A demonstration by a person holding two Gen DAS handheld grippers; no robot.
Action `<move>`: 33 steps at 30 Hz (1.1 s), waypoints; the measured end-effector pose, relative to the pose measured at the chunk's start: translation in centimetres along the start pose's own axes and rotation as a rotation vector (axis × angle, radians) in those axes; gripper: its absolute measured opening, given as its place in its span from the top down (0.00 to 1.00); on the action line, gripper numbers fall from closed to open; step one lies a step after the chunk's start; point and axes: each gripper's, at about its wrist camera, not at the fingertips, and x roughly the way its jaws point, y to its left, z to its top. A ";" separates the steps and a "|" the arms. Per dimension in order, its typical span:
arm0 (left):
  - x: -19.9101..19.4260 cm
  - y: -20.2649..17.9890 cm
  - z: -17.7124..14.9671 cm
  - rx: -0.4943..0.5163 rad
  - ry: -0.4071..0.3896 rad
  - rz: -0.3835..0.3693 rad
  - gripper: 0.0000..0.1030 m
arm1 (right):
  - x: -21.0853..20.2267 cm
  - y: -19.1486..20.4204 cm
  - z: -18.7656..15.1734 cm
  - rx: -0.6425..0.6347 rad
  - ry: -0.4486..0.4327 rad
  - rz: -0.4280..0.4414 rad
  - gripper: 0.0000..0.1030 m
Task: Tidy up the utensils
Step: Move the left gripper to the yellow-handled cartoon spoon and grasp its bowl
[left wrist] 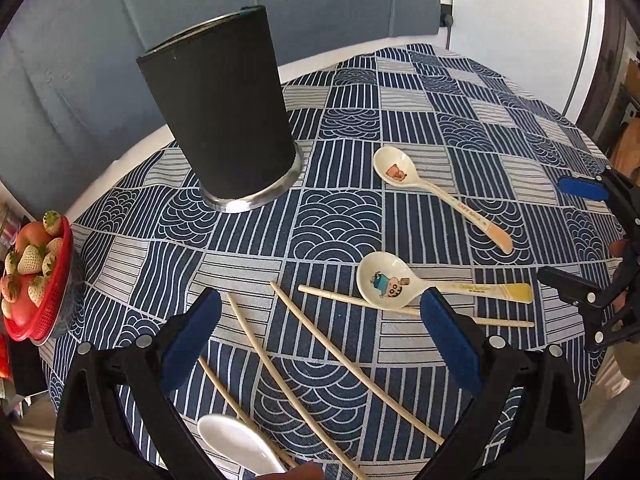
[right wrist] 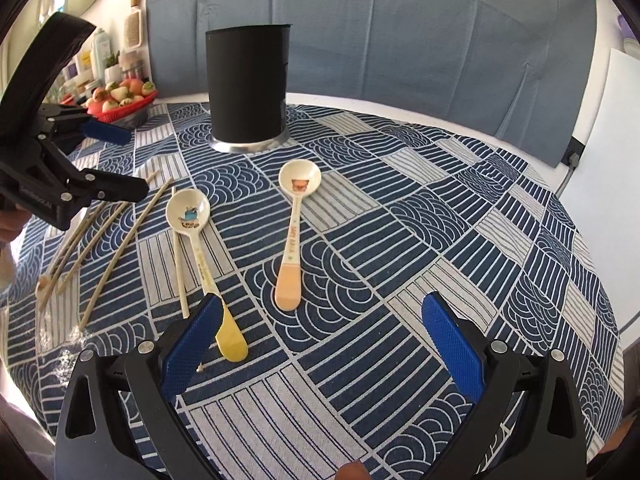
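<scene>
a white spoon (left wrist: 236, 450) lies just under the left gripper (left wrist: 320, 336), whose jaws are spread over four loose chopsticks (left wrist: 352, 360). the right gripper (right wrist: 320, 340) is also spread wide, empty; its left finger overlaps the yellow-handled spoon (right wrist: 200, 248), the orange-handled spoon (right wrist: 294, 224) straight ahead, the black holder (right wrist: 248, 84) upright beyond.

My table's patterned blue cloth (right wrist: 400, 240) carries a black holder (right wrist: 248, 84), two cartoon spoons (right wrist: 298, 216), a white spoon (left wrist: 236, 448), loose chopsticks (left wrist: 320, 364) and a red fruit basket (left wrist: 48, 308).
</scene>
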 end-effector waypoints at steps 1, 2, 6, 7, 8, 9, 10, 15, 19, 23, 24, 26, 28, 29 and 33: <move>0.6 0.0 0.2 0.000 0.017 -0.010 0.06 | 0.1 0.0 0.0 -0.001 0.002 -0.002 0.07; 1.1 0.1 0.4 0.002 0.032 -0.026 0.06 | 0.2 0.1 0.0 -0.001 0.004 -0.005 0.07; 2.4 0.0 1.1 0.028 0.070 -0.066 0.06 | 0.8 0.2 0.2 0.010 0.030 0.017 0.07; 2.8 -0.1 1.3 0.035 0.081 -0.075 0.06 | 1.0 0.3 0.3 0.011 0.038 0.024 0.07; 3.2 -0.1 1.4 0.043 0.095 -0.082 0.06 | 1.1 0.4 0.3 0.010 0.042 0.031 0.07; 3.6 -0.2 1.6 0.053 0.111 -0.094 0.06 | 1.3 0.5 0.4 0.007 0.048 0.039 0.07; 3.9 -0.2 1.7 0.061 0.124 -0.106 0.06 | 1.4 0.7 0.5 0.002 0.056 0.046 0.07; 5.6 -0.3 2.5 0.096 0.181 -0.130 0.06 | 2.2 0.8 0.8 -0.003 0.098 0.097 0.07; 7.2 0.2 3.0 0.091 0.221 -0.139 0.04 | 3.2 0.6 0.5 -0.003 0.143 0.107 0.07; 7.8 0.9 3.3 0.113 0.247 -0.194 0.04 | 3.7 0.3 0.2 0.019 0.160 0.125 0.07; 7.9 0.9 3.3 0.128 0.246 -0.202 0.04 | 3.7 0.3 0.2 0.019 0.157 0.127 0.07; 7.9 0.9 3.3 0.149 0.242 -0.215 0.04 | 3.6 0.3 0.0 0.019 0.148 0.127 0.07; 8.1 0.8 3.4 0.164 0.252 -0.220 0.04 | 3.7 0.3 0.1 0.020 0.150 0.128 0.06; 8.2 0.8 3.5 0.161 0.257 -0.218 0.04 | 3.6 0.3 0.1 0.019 0.146 0.127 0.06; 7.9 0.0 3.8 0.171 0.279 -0.176 0.09 | 3.7 0.1 0.2 0.023 0.151 0.126 0.06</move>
